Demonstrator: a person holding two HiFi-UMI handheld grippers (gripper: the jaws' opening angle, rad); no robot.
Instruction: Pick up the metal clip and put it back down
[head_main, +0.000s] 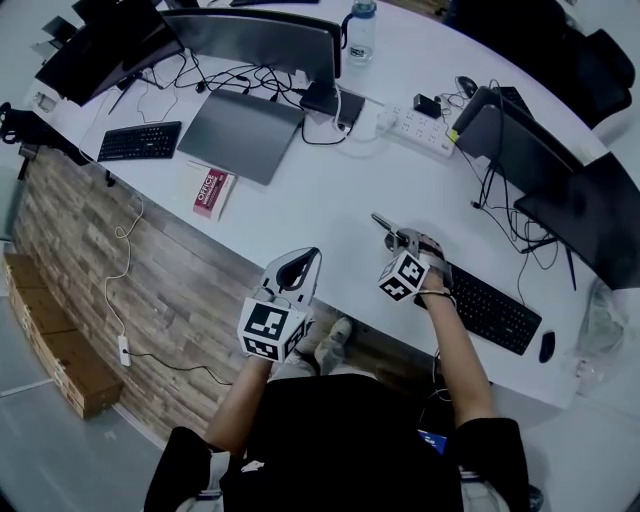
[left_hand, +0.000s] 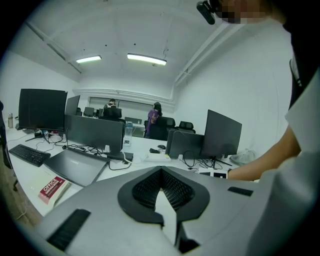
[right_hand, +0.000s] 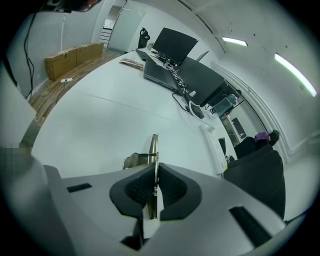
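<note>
The metal clip (head_main: 384, 226) is a thin silver piece near the front middle of the white desk (head_main: 300, 200). My right gripper (head_main: 398, 241) is shut on it. In the right gripper view the clip (right_hand: 152, 151) stands edge-on between the black pads (right_hand: 168, 190), and its end sticks out past them just above the desktop. Whether it touches the desk I cannot tell. My left gripper (head_main: 300, 263) hovers at the desk's front edge, left of the clip. Its tips (left_hand: 161, 172) meet with nothing between them.
A black keyboard (head_main: 494, 310) and mouse (head_main: 546, 346) lie right of the right gripper. A red book (head_main: 213, 192), a closed laptop (head_main: 240, 132), monitors (head_main: 262, 40), a power strip (head_main: 420, 128) and a water bottle (head_main: 362, 30) sit farther back. Cardboard boxes (head_main: 55, 340) are on the floor.
</note>
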